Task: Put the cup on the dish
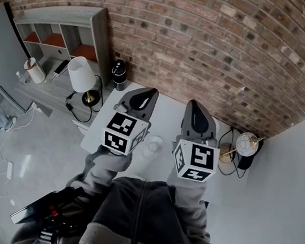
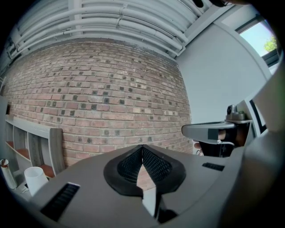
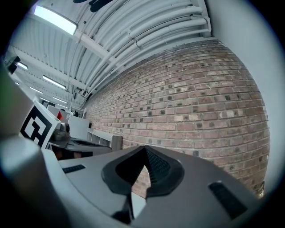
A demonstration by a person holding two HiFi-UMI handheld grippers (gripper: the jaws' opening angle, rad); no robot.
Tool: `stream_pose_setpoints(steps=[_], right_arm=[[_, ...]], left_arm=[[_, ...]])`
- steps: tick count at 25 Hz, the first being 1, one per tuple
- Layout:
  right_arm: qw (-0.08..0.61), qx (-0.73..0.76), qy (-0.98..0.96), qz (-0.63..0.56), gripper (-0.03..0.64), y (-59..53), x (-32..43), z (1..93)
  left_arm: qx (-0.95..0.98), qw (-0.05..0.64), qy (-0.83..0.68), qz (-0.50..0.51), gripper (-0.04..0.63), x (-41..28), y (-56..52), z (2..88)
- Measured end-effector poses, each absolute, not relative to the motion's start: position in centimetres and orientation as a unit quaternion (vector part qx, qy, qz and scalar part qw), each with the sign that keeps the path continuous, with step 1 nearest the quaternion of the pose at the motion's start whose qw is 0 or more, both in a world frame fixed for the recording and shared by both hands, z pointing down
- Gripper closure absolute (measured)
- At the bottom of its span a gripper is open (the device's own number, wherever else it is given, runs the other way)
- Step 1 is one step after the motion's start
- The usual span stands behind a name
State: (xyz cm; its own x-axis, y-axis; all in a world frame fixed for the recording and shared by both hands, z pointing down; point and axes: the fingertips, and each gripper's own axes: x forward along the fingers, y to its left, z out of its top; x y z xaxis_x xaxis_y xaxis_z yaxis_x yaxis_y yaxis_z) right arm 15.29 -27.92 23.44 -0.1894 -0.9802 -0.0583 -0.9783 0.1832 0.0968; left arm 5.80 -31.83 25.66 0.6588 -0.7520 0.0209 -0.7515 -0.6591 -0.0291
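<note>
A small clear glass cup (image 1: 153, 145) stands on the white table (image 1: 168, 112), between my two grippers and below them in the head view. My left gripper (image 1: 146, 91) (image 2: 142, 147) is shut, with nothing between its jaws, and points at the brick wall. To the cup's right, my right gripper (image 1: 194, 103) (image 3: 144, 149) is also shut and empty, aimed the same way. A pale rounded edge (image 1: 216, 124) shows behind the right gripper; I cannot tell whether it is the dish. Neither gripper view shows the cup.
The brick wall (image 1: 210, 47) runs along the table's far side. A white lamp (image 1: 81, 74) and a dark bottle-shaped thing (image 1: 118, 72) stand at the left corner. A round white object on a black stand (image 1: 247, 144) with cables sits to the right. A grey shelf unit (image 1: 64, 30) is far left.
</note>
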Motion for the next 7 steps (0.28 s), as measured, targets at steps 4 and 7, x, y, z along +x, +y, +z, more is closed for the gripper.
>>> stream_pose_setpoints(steps=[4,7], right_arm=[[0.005,0.637,-0.769,-0.058,0.615,-27.71,15.65,23.39],[0.004,0.636,-0.769,-0.060,0.615,-27.44,15.78,23.44]], left_arm=[[-0.913,0.011,0.407,-0.017,0.589,6.41,-31.63,25.65],[-0.913,0.012,0.408,-0.016,0.589,6.60,-31.48,25.75]])
